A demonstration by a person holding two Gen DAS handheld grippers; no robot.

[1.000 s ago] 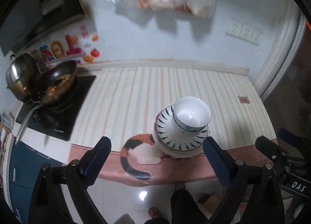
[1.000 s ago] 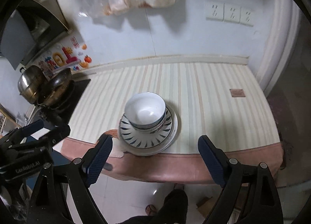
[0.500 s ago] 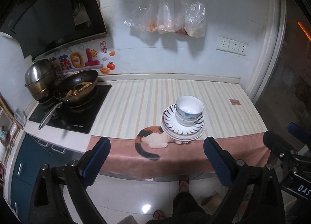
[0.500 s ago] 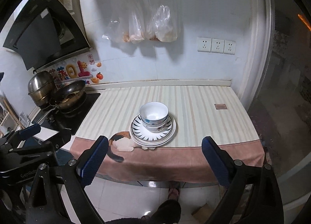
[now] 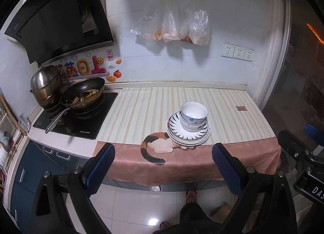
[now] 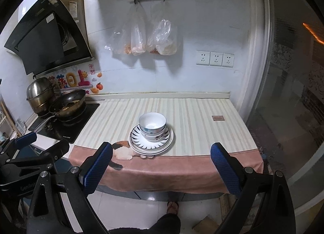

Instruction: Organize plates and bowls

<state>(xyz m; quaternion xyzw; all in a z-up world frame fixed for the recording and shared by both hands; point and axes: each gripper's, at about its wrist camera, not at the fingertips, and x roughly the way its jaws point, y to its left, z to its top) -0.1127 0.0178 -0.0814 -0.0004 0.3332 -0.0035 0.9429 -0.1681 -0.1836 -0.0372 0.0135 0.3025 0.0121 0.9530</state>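
Blue-padded fingers (image 5: pixel 100 168) of the left gripper (image 5: pixel 164 170) stand spread wide with nothing between them, held out over the floor in front of the counter; the right gripper (image 6: pixel 162 169) has just been opening its jaws and likewise grips nothing, its fingers (image 6: pixel 98 166) clear of the dishes. Stacked bowls (image 6: pixel 152 125), white with blue markings and nested one inside another, sit upright at the centre of stacked plates (image 6: pixel 150 141); the uppermost plate bears a dark radial pattern round its rim. Both stacks rest near the front edge of the striped cloth (image 6: pixel 192 116) covering the counter, just beside a printed cat (image 5: pixel 156 145) on the cloth's pink border. To the left, well apart from the dishes, a dark pan (image 5: pixel 83 94) holding food sits on a black hob (image 5: pixel 81 120), with a steel pot (image 5: pixel 44 85) behind it. Clear bags (image 6: pixel 141 37) hang from a wall rail above, and three sockets (image 6: pixel 214 58) are set to their right. A sandalled foot (image 6: pixel 172 206) of the person shows on the tiled floor below.
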